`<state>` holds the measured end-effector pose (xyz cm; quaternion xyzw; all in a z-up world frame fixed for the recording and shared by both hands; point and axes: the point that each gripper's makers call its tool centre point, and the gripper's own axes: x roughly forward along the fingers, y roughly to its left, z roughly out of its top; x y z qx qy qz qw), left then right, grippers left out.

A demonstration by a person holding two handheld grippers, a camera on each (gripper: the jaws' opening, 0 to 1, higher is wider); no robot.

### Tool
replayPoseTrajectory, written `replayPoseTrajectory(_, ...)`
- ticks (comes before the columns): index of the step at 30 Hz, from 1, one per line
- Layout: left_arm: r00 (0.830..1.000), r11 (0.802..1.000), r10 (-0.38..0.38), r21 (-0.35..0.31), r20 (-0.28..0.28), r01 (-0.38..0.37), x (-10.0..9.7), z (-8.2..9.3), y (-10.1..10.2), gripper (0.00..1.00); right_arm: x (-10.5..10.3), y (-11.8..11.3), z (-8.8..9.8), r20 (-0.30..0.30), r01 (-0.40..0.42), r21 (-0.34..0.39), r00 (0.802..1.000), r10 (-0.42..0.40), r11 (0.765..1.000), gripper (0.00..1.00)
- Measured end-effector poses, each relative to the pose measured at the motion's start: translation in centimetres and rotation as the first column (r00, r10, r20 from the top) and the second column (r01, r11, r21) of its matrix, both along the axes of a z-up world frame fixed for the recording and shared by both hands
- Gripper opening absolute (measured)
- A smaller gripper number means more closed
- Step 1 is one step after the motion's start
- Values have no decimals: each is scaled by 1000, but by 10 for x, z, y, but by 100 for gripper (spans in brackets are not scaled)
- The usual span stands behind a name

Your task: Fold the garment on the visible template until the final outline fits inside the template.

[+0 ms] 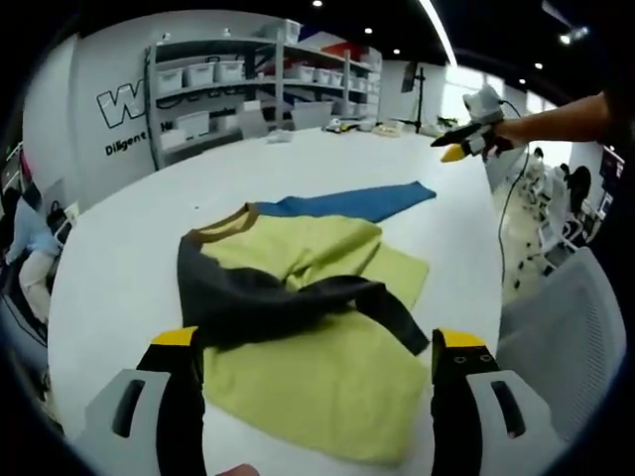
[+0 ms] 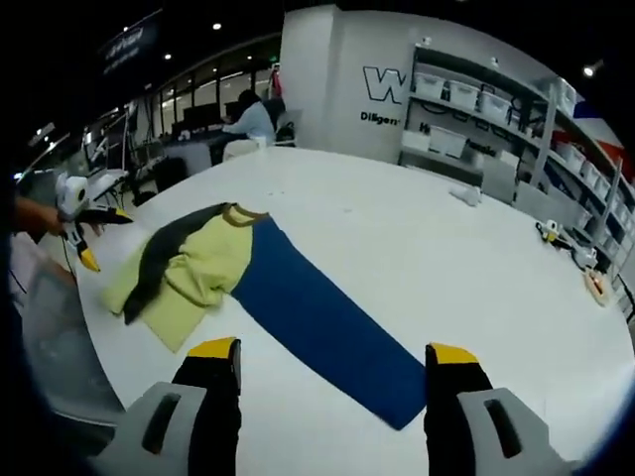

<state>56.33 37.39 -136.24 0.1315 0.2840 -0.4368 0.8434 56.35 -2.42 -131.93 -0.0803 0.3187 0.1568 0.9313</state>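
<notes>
- Plainly, the garment (image 1: 308, 337) lies on the white table (image 1: 119, 268), near the edge where the person stands; it is a yellow-green top with a brown collar, one dark sleeve folded across the body and one blue sleeve (image 2: 317, 317) stretched flat and straight away from it
- In my judgement that long blue sleeve is the main risk: left out, the final outline will stay too wide to fit, and if it is dragged in by one end it may pull the folded body askew
- The dark sleeve (image 1: 288, 302) sits loosely over the body with rumpled edges, so a further fold could slide it off and undo the layer
- I cannot make out any template outline on the table, so whether the fit is met is hard to judge
- The left gripper (image 1: 313, 347) hangs just over the near hem, jaws wide apart and holding nothing
- The right gripper (image 2: 332, 352) is above the blue sleeve's far end, jaws wide and empty; in the left gripper view it is raised well above the table
</notes>
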Motion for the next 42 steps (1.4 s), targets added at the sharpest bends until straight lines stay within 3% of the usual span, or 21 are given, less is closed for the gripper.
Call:
replayPoseTrajectory(6, 1000, 1000, -7, -3, -18, 7, 0, -4, -1, 91, -11, 16, -10, -48, -38, 38, 998, 40, 999, 79)
replayPoseTrajectory(11, 996, 996, -86, 17, 2, 86, -9, -5, -10, 90, -19, 28, -10, -26, -55, 67, 998, 57, 996, 83)
replayPoseTrajectory(14, 995, 994, -105, 13, -3, 105, -10, -7, -14, 90, -24, 35, -6, 18, -87, 44, 996, 87, 995, 84)
replayPoseTrajectory(21, 984, 984, -175, 11, 4, 175, -19, -12, -32, 87, -37, 47, -8, 0, -130, 63, 991, 130, 990, 95)
replayPoseTrajectory(31, 944, 943, -329, 52, 15, 328, -46, -23, -57, 81, -41, 60, -4, 14, -139, 107, 990, 138, 985, 94)
replayPoseTrajectory(36, 914, 912, -404, 91, 23, 401, -59, -30, -61, 75, -48, 72, -7, 15, -166, 106, 986, 165, 980, 93)
replayPoseTrajectory(38, 885, 883, -463, 104, 42, 457, -68, -30, -65, 70, -51, 77, -10, 8, -174, 110, 985, 174, 979, 92)
replayPoseTrajectory(42, 871, 867, -490, 114, 28, 485, -76, -34, -69, 63, -56, 83, -14, 4, -178, 113, 984, 178, 978, 92)
